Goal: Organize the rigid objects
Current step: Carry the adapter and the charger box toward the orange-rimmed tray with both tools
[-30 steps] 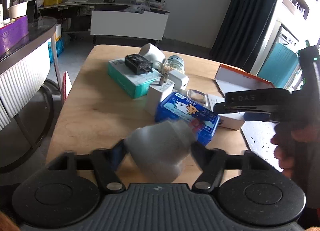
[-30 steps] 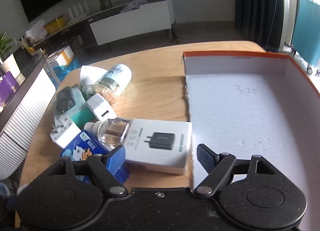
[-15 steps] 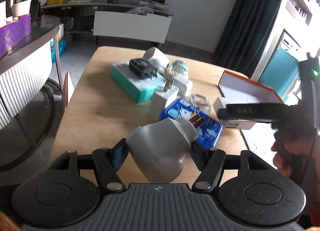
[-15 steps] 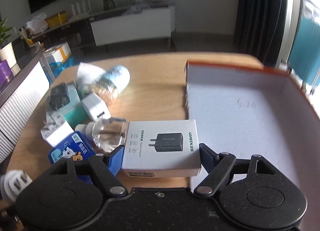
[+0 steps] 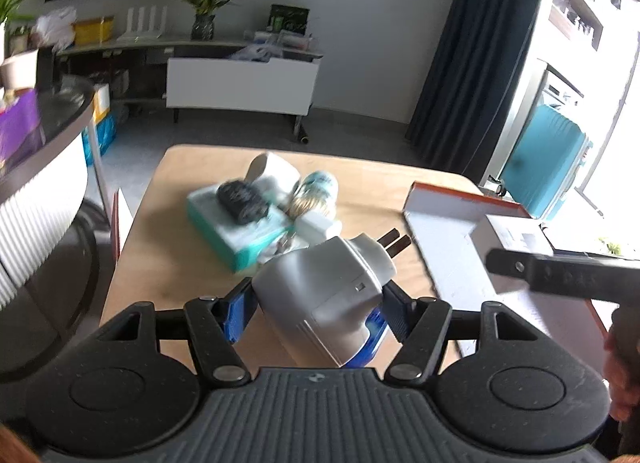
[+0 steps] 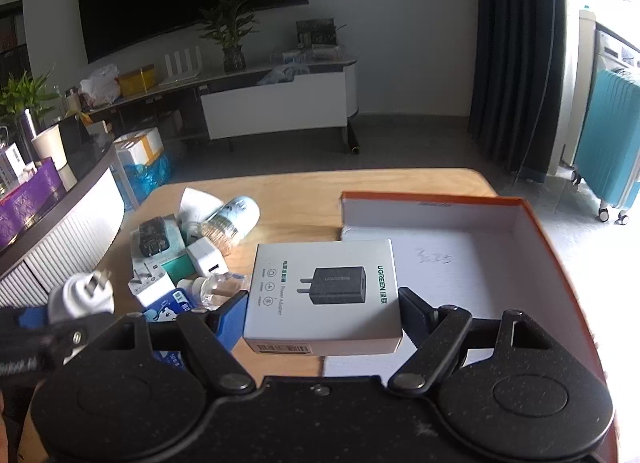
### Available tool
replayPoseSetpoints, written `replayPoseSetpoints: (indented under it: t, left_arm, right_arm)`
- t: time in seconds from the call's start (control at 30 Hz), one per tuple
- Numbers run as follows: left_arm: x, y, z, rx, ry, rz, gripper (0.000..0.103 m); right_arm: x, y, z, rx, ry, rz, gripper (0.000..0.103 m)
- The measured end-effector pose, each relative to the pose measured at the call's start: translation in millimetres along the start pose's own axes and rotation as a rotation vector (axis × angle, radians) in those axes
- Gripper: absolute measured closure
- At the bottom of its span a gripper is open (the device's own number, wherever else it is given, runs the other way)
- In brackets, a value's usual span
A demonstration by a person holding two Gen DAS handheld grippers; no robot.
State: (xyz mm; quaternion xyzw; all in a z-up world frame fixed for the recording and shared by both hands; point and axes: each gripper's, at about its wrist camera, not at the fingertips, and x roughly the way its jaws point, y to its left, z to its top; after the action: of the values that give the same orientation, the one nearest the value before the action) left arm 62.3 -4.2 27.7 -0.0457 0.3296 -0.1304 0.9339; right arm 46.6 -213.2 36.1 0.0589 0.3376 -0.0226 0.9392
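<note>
My left gripper [image 5: 316, 309] is shut on a grey plug adapter [image 5: 328, 295], held above the wooden table [image 5: 168, 263] with its two prongs pointing up and right. In the right wrist view my right gripper [image 6: 322, 317] is shut on a white power adapter box [image 6: 324, 295], lifted over the left edge of the open orange-rimmed box [image 6: 532, 223]. The grey plug adapter [image 6: 82, 297] also shows at the lower left of that view. The white power adapter box [image 5: 512, 237] appears at the right in the left wrist view.
On the table lie a teal box [image 5: 236, 231] with a black charger [image 5: 242, 201] on it, a white cup [image 5: 272, 171], a small bottle [image 6: 232, 219], white chargers [image 6: 204, 261], a clear bottle [image 6: 212, 287] and a blue tin [image 6: 168, 307]. A teal suitcase [image 6: 612, 151] stands at right.
Both grippers have risen from the table. The right one closed on the white adapter box and lifted it toward the orange-rimmed box. The grey plug adapter came up with the left gripper.
</note>
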Motion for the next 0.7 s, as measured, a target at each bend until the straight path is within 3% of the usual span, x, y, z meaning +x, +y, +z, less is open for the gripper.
replayPoseSetpoints:
  t: [0.3, 0.47, 0.7]
  left_arm:
    - [13.0, -38.5, 25.4, 0.092, -0.022, -0.03, 0.036]
    - [17.7, -53.4, 24.3, 0.068, -0.023, -0.053, 0.036]
    - [26.9, -72.6, 22.6, 0.108, -0.008, -0.072, 0.036]
  right_arm:
    - [-26.5, -32.5, 4.4, 0.027, -0.017, -0.057, 0.01]
    - [-31.6, -48.6, 2.7, 0.022, -0.025, -0.087, 0.01]
    - [-30.2, -70.4, -1.0, 0.06, -0.053, -0.109, 0.01]
